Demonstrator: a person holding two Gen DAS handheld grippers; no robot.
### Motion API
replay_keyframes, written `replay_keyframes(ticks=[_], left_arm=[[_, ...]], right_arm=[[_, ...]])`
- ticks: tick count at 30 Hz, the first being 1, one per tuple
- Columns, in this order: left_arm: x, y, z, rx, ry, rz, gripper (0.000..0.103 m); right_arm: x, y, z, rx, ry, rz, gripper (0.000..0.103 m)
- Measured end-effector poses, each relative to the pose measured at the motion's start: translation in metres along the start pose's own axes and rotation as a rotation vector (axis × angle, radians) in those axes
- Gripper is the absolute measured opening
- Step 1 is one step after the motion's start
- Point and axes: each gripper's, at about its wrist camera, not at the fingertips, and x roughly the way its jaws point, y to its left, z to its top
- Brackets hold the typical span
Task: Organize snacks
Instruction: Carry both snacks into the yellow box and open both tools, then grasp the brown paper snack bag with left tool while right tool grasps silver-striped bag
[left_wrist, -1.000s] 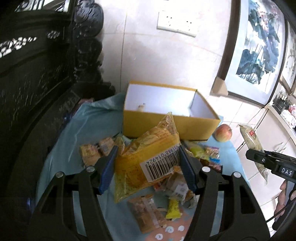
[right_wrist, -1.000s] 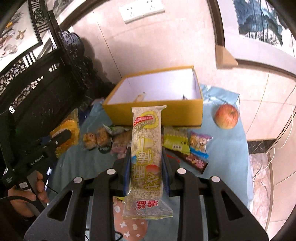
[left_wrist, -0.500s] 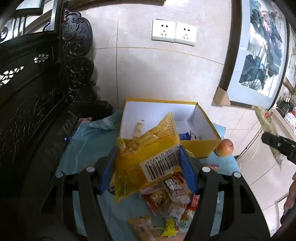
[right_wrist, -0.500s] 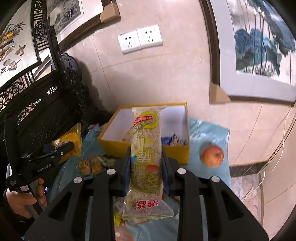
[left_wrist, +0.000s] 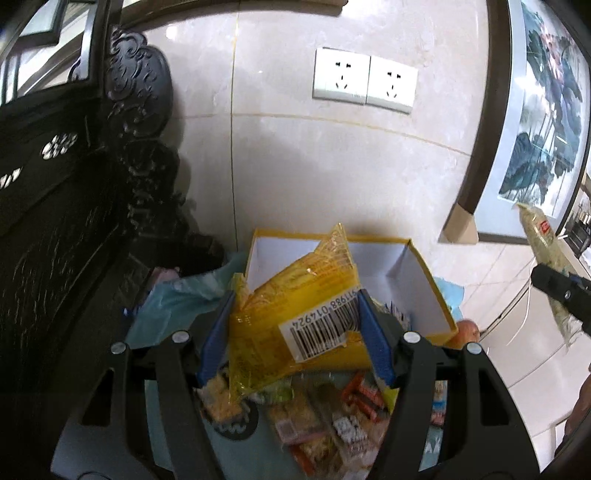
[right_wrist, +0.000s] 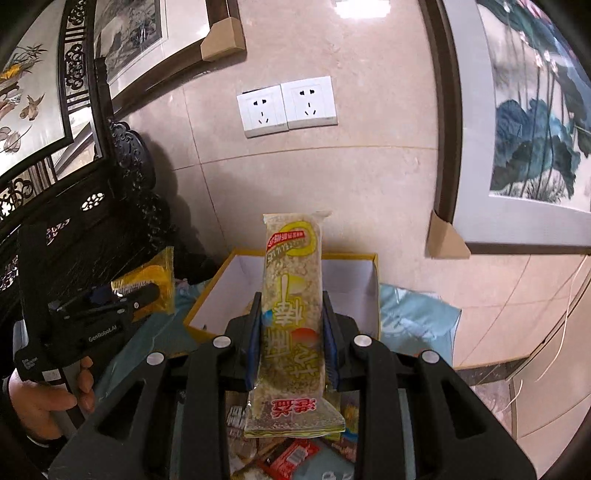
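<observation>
The left gripper (left_wrist: 295, 334) clamps a yellow bag (left_wrist: 295, 314); the right gripper (right_wrist: 291, 343) pinches a long cereal bar (right_wrist: 291, 295). Both could collide over the yellow box (left_wrist: 436, 295), spilling snacks onto the table's edge.

The left gripper (left_wrist: 295, 325) sat low in the centre of its frame, blue pads clamped on a yellow packet (left_wrist: 295, 314). The right gripper (right_wrist: 291, 332) sat at lower centre of its frame, jaws pinched narrow on a long bar (right_wrist: 291, 306). A hand (right_wrist: 48, 398) at lower left gripped the left gripper's handle.
</observation>
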Motion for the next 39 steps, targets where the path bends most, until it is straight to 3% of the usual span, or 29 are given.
replay_keyframes(ticks=[5,10,12,14,15,17,20,25,31,35,39], left_arm=[[0.021,-0.011,0.018,0.013,-0.008,-0.008,0.065],[0.055,-0.023,0.029,0.001,0.005,-0.007,0.067],[0.073,-0.025,0.029,-0.047,0.005,-0.019,0.074],[0.094,-0.028,0.022,-0.054,0.065,0.009,0.080],[0.098,-0.029,0.019,-0.052,0.089,0.014,0.080],[0.093,-0.027,0.012,-0.046,0.078,-0.005,0.084],[0.083,-0.026,0.004,0.002,0.049,0.008,0.087],[0.064,-0.015,-0.004,-0.010,0.050,0.007,0.089],[0.040,0.001,-0.054,-0.033,0.111,0.022,0.091],[0.018,0.012,-0.117,-0.040,0.181,0.013,0.091],[-0.002,0.016,-0.184,-0.030,0.258,-0.002,0.091]], right_arm=[[0.017,0.004,0.014,-0.032,-0.014,-0.017,0.029],[0.060,-0.004,0.033,-0.049,-0.016,-0.072,0.029],[0.088,-0.009,0.034,-0.062,0.035,-0.088,0.031],[0.113,-0.007,0.030,-0.097,0.134,-0.142,0.040],[0.115,-0.003,0.027,-0.131,0.137,-0.171,0.041],[0.105,-0.002,0.022,-0.134,0.095,-0.150,0.059],[0.095,-0.016,0.013,-0.071,0.093,-0.132,0.059],[0.076,-0.035,-0.004,-0.007,0.118,-0.142,0.060],[0.054,-0.047,-0.052,0.074,0.178,-0.149,0.059],[0.034,-0.043,-0.102,0.123,0.223,-0.107,0.060],[0.009,-0.016,-0.162,0.083,0.266,-0.050,0.060]])
